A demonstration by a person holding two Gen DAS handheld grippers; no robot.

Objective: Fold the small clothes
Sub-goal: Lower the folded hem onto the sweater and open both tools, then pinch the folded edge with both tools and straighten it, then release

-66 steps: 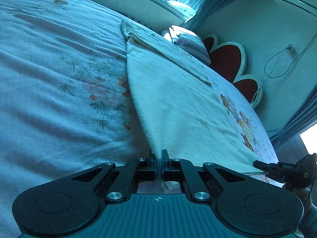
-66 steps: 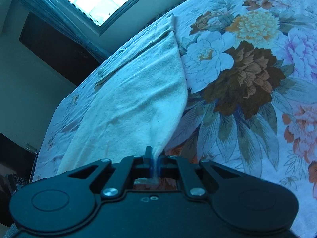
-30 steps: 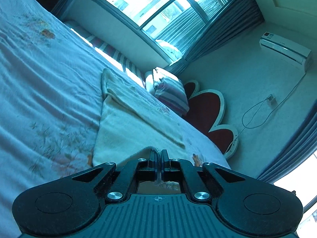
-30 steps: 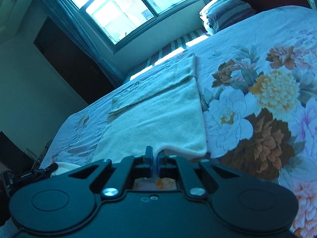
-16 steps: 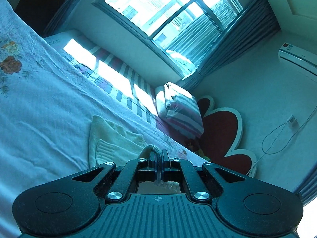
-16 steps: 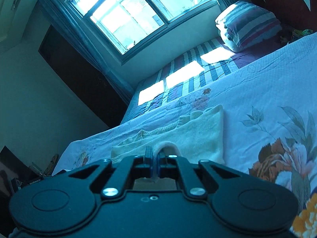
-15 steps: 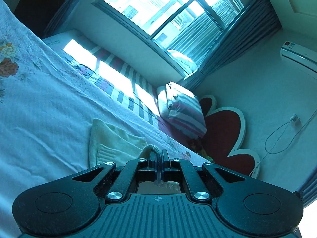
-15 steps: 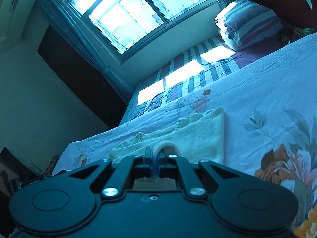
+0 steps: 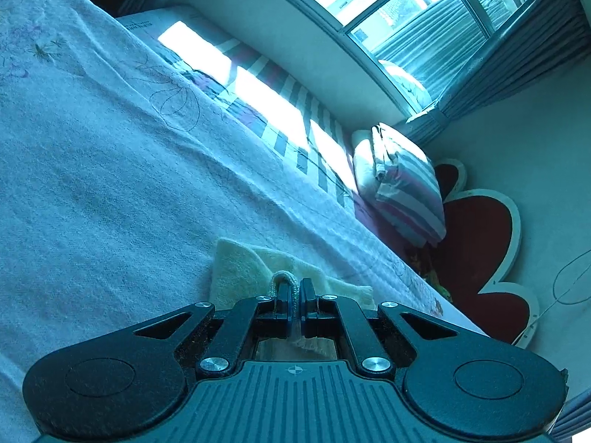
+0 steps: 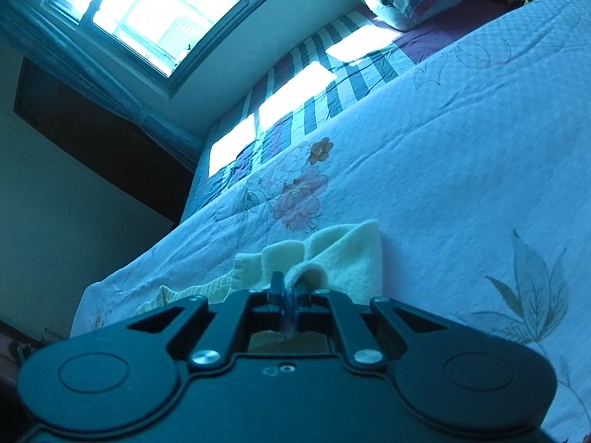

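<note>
While each pinches a corner of the cream knitted garment, the left hand-held gripper and the right hand-held gripper have their jaws drawn narrow, with a fold of the fabric bulging up between the pads in both wrist views. From the left wrist camera, the cloth starts right at the fingertips and spreads out toward 11 o'clock on one side and 2 o'clock on the other, ending in a ragged hem just past the jaws. From the right wrist camera it lies from 10 o'clock round to 1 o'clock, its far edge stepped in overlapping layers. Its long axis seems to run across both views, from one gripper toward the other, while the short axis points away toward the window; neither hand looks nearer to the far edge than the other, so the pair are about level. The coming move, I judge, turns on how the held near edge meets that far edge: the held corners are raised above the lower layer, which rests flat on the floral bedspread. Beyond the garment lies the bare bedspread, then a striped sheet in sunlight, and farthest off a striped pillow near the red flower-shaped headboard.
</note>
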